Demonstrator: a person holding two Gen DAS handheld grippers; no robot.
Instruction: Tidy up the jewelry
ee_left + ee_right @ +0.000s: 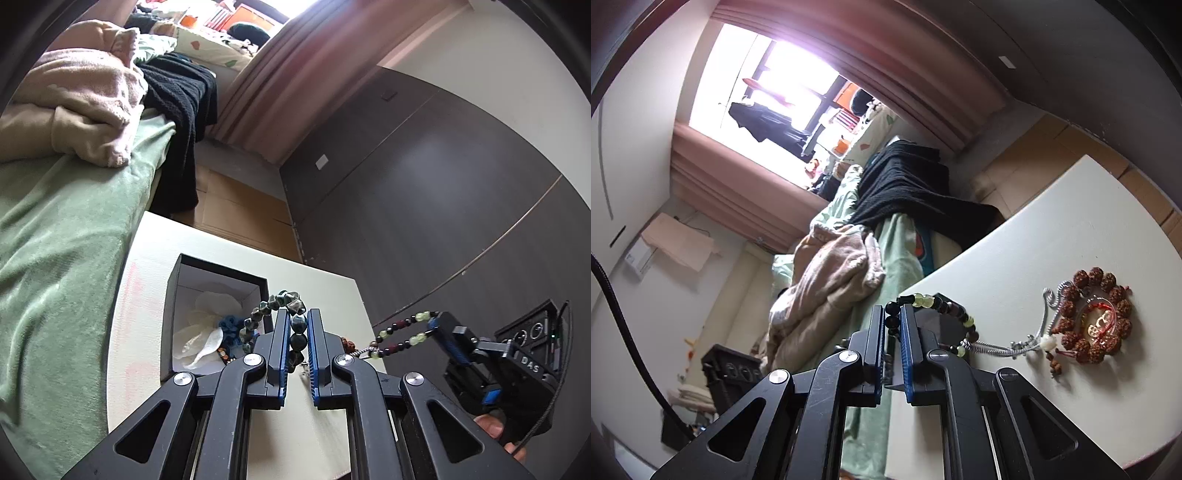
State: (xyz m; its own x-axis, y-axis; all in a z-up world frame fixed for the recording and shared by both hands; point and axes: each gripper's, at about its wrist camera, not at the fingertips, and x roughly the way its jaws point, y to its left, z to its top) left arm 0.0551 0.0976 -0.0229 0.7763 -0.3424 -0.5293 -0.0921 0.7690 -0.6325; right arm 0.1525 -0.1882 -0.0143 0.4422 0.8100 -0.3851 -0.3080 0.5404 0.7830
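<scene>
Bedding is seen at the far left of the left wrist view: a green blanket (62, 236) on the bed, with a beige garment (81, 99) and a black cloth (181, 107) piled on it. Beside the bed stands a white desk (332, 295), on which an open black box (177, 295) is placed, holding white paper and some small pieces, among them a blue one.

In the middle, the left gripper (298, 332) is closed on a bracelet of dark green stones (284, 299); two or three of its beads are pinched between the blue-padded fingers (282, 332), and the rest of the loop arches above and hangs down on the box side.

Further right, a second bracelet of dark and pale green beads (402, 332) is held out by the right gripper (437, 328), gripped by a hand at the lower right. A silver chain is attached to the bracelet's far end.

In the right wrist view, the same beaded bracelet (945, 306) is clamped at the tips of the right gripper (894, 321), whose fingers (909, 325) are shut on its dark beads. The silver chain (1015, 343) trails from it down to the desk (1052, 229). At the far right, a ring of brown knobbly beads (1097, 314) with a gold and red charm inside lies flat on the desk, touching the chain's end.
</scene>
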